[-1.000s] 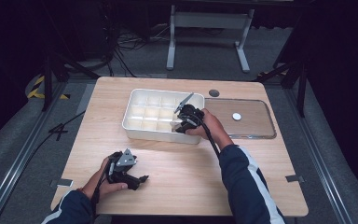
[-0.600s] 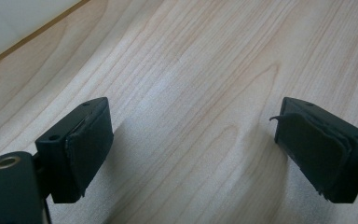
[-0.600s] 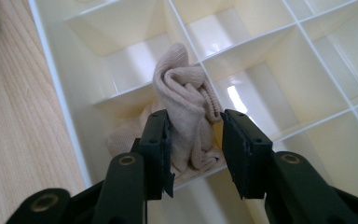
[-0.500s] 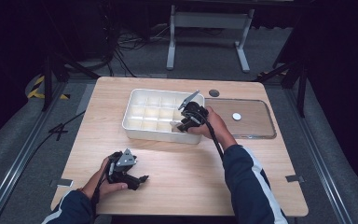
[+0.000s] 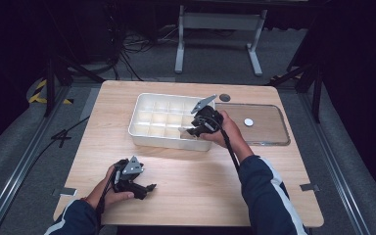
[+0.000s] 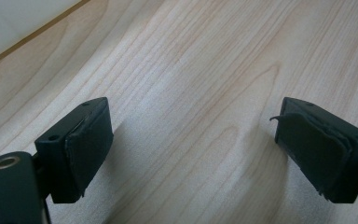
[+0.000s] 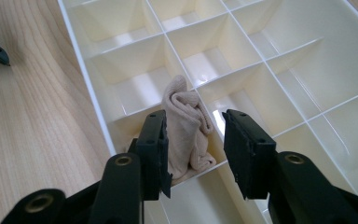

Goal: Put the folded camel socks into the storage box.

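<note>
A small rolled-up beige sock (image 7: 186, 126) sits in a compartment along the near wall of the white plastic divided tray (image 5: 147, 132), at the tray's right end as the high view shows it, leaning against a thin divider. The right gripper (image 7: 193, 149) hangs right over it, black jaws on either side of the sock; the jaws have just been opening, and the right-hand one stands clear of the cloth while the left-hand one is just beside it, so the sock is released, not pinched. From the high view the right gripper (image 5: 192, 131) hovers at the tray's near right corner, the person's hand behind it. Right of the tray lies a clear flat plastic lid (image 5: 269, 128) with a small white round disc (image 5: 248, 122) on it. Well apart, near the front left of the light wooden table (image 5: 186, 196), the left gripper (image 5: 147, 188) rests low over bare wood, its jaws spread wide and holding nothing, as the left gripper view (image 6: 191, 149) confirms.
</note>
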`<state>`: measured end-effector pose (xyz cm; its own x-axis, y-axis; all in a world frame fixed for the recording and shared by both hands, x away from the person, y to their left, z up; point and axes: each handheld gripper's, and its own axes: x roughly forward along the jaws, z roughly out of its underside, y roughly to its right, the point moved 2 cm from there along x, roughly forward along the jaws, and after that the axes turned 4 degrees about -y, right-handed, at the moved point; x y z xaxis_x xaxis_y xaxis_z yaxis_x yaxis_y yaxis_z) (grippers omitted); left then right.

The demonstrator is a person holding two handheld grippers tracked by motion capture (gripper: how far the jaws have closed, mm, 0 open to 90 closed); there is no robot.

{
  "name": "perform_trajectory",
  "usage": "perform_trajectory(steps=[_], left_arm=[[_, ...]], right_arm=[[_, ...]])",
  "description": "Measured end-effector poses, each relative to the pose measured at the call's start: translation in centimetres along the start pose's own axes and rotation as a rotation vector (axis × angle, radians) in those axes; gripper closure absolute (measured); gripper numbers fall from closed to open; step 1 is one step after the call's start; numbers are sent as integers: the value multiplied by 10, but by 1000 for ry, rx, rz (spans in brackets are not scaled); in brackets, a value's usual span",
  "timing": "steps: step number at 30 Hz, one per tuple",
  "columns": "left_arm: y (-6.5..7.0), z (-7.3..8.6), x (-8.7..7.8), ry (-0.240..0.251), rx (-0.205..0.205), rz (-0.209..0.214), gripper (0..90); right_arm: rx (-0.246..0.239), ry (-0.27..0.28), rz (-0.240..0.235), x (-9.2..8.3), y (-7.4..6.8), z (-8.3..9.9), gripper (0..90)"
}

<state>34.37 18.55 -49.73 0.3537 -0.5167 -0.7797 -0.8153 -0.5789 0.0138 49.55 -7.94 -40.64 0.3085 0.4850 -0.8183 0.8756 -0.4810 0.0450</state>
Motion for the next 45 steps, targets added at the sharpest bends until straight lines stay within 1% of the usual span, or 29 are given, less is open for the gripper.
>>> perform_trajectory(steps=[1, 3, 4, 6, 8, 9, 12, 13, 14, 16, 17, 18, 22, 23, 26, 29, 31, 33, 35, 41, 45], left_arm=[[0, 0, 0, -1, 0, 0, 114], [0, 0, 0, 0, 0, 0, 114], [0, 0, 0, 0, 0, 0, 114], [0, 0, 0, -2, 0, 0, 114], [0, 0, 0, -3, 4, -1, 114], [0, 0, 0, -3, 3, -1, 113], [0, 0, 0, -3, 4, -1, 114], [0, 0, 0, 3, 2, -1, 114], [0, 0, 0, -3, 5, -1, 113], [0, 0, 0, -2, 5, -1, 113], [0, 0, 0, -3, 4, -1, 113], [0, 0, 0, 4, 3, -3, 113], [0, 0, 0, 3, 3, -3, 113], [0, 0, 0, 4, 3, -3, 113], [0, 0, 0, 3, 3, -3, 113], [0, 0, 0, 3, 3, -3, 113], [0, 0, 0, 4, 4, -3, 113], [0, 0, 0, 3, 3, -3, 113], [0, 0, 0, 4, 3, -3, 113], [0, 0, 0, 3, 3, -3, 113], [0, 0, 0, 4, 3, -3, 113]], right_arm=[[-1, 6, -5, -2, 0, 1, 619], [12, 22, -13, -5, -1, 3, 637], [22, 28, -10, -8, -1, 4, 640], [11, 35, -10, -12, -2, 5, 641], [6, 34, 11, -17, -3, 6, 641], [-1, 37, 13, -20, -4, 7, 641], [3, 62, 5, -29, -7, 9, 646], [2, 73, 2, -32, -9, 10, 643], [-5, 86, -4, -35, -10, 11, 643], [-10, 84, 11, -41, -13, 14, 645], [-26, 88, 21, -44, -14, 15, 643], [-22, 89, 24, -46, -16, 16, 642], [-30, 104, 29, -55, -20, 20, 631], [-33, 104, 21, -57, -21, 21, 632], [-46, 106, 32, -61, -24, 24, 625], [-54, 107, 56, -65, -26, 27, 611], [-50, 115, 60, -68, -28, 29, 606], [-60, 120, 62, -72, -30, 32, 602], [-57, 125, 68, -74, -30, 35, 598], [-59, 126, 73, -82, -32, 45, 584], [-64, 129, 89, -87, -33, 53, 562]])
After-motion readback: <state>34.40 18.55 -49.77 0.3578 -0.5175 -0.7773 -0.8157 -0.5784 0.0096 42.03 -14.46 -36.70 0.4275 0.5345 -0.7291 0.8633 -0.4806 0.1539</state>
